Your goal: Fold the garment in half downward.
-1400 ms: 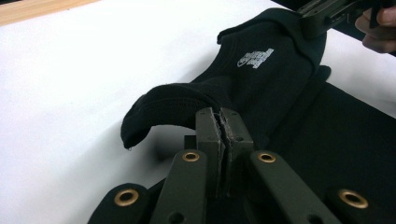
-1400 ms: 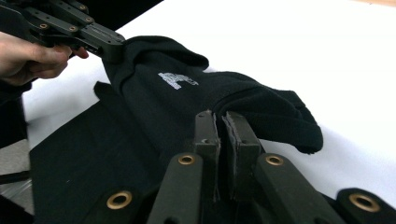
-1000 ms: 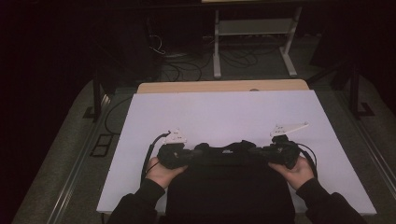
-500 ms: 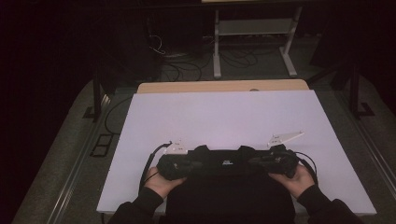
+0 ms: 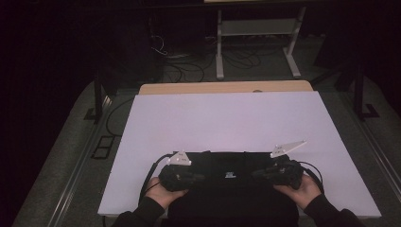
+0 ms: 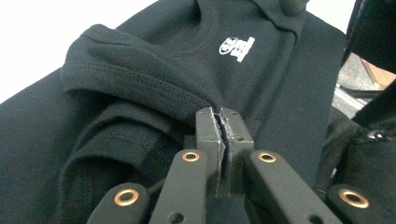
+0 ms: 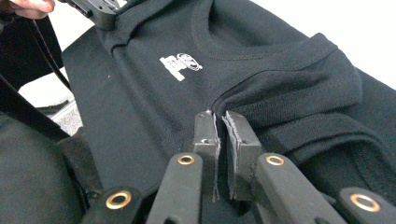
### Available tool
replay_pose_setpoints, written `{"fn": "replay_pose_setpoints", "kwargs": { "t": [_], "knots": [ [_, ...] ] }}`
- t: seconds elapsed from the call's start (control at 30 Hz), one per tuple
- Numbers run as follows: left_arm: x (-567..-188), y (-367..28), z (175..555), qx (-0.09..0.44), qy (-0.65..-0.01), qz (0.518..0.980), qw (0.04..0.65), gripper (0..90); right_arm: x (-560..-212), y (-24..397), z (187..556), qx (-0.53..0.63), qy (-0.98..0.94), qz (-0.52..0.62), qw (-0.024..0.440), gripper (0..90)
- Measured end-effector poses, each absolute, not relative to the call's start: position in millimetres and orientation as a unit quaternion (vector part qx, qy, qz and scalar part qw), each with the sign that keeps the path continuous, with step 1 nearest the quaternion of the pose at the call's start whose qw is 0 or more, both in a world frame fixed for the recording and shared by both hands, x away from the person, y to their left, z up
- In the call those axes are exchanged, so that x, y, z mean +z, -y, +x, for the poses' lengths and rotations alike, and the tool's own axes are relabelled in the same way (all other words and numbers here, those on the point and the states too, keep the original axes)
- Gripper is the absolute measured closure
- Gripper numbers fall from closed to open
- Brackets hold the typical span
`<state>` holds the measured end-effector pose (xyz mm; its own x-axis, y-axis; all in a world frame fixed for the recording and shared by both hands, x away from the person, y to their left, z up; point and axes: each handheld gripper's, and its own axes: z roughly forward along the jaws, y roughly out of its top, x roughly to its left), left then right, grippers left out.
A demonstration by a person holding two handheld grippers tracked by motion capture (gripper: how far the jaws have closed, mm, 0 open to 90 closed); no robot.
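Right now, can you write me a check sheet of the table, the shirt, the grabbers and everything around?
Surface: white table top, wooden edge at the far side.
Job's things: black shirt with a white logo, lying at the near edge.
Clutter: nothing seen.
Grippers: left gripper and right gripper each shut on shirt fabric beside the collar.
Cables: a black cable loops from the left gripper; floor cables beyond the table.
Surroundings: dark room, white stand behind.

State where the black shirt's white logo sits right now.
In the high view the white logo sits mid-chest on the black shirt, between the left gripper and right gripper.
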<state>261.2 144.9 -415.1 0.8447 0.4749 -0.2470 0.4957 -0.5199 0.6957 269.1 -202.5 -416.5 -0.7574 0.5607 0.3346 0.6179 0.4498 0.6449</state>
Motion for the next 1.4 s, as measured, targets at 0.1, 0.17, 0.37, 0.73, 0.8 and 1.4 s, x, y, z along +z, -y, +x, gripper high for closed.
{"fn": "replay_pose_setpoints", "kwargs": {
  "t": [0.1, 0.17, 0.37, 0.73, 0.8, 1.4],
  "knots": [
    [-417.2, -145.1, 256.8, -0.017, -0.280, 0.872, 0.401, 86.3, -416.7, 204.0, 266.9, -0.394, 0.849, -0.349, 0.040, 82.5],
    [-417.9, -145.7, 253.6, -0.021, -0.280, 0.873, 0.399, 86.3, -417.7, 204.3, 264.1, -0.393, 0.849, -0.350, 0.046, 82.5],
    [-417.2, -149.0, 247.5, -0.028, -0.281, 0.872, 0.401, 86.2, -419.1, 202.2, 256.2, -0.386, 0.855, -0.343, 0.058, 82.4],
    [-421.7, -147.7, 237.1, -0.049, -0.281, 0.879, 0.383, 86.1, -422.1, 201.9, 246.5, -0.374, 0.859, -0.341, 0.078, 82.1],
    [-421.3, -147.0, 234.7, -0.050, -0.279, 0.878, 0.386, 85.9, -422.6, 202.0, 244.6, -0.373, 0.860, -0.339, 0.078, 82.0],
    [-421.9, -148.9, 226.6, -0.058, -0.285, 0.878, 0.380, 85.2, -423.6, 199.8, 231.1, -0.365, 0.863, -0.338, 0.086, 81.2]
  ]
}}
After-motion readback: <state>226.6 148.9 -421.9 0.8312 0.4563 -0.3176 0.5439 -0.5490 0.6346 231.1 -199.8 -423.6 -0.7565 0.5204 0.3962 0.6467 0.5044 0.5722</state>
